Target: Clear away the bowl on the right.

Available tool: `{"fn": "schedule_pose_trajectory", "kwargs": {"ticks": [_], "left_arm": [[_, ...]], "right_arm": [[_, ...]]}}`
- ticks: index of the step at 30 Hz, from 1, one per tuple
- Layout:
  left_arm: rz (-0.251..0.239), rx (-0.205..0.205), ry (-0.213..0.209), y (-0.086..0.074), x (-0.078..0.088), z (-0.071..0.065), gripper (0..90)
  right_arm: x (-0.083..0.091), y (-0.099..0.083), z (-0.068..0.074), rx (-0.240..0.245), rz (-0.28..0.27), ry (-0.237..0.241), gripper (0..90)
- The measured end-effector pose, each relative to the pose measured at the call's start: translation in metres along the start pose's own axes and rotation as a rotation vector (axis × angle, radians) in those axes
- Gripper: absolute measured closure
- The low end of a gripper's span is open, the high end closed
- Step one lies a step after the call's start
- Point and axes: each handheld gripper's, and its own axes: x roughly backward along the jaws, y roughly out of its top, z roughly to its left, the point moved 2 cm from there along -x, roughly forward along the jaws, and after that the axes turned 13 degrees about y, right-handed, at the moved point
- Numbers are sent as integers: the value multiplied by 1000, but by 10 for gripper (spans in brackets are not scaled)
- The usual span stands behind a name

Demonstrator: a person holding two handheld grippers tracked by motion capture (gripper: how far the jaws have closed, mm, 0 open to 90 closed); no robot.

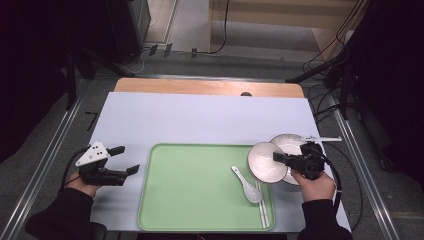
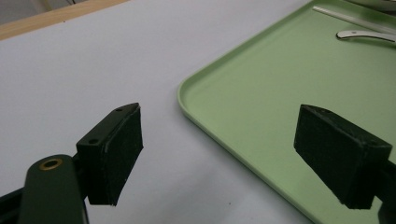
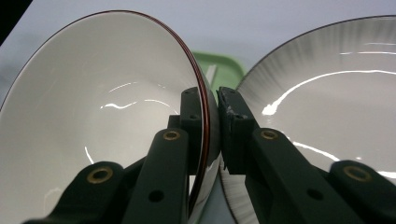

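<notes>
The right gripper pinches the white bowl by its rim, so hold tight and set it flat near the tray's right edge, while the left gripper waits wide open, holding nothing.

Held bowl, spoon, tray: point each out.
held bowl (image 1: 262, 161), high view, inner bottom.
spoon (image 1: 251, 192), high view, its scoop.
tray (image 1: 190, 185), high view, bare green floor.

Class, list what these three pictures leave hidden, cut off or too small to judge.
- Second bowl, high view: its near part lies behind the held bowl and right tongs.
- Chopsticks, high view: too thin to count.
- Spoon, left gripper view: cut by the right edge.
</notes>
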Motion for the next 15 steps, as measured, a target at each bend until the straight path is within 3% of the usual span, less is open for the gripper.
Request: {"fn": "schedule_pose_trajectory", "kwargs": {"ticks": [15], "left_arm": [[0,0,-1,0,0,0,156]], "right_arm": [[-32,-12,35,76,90,75,823]]}}
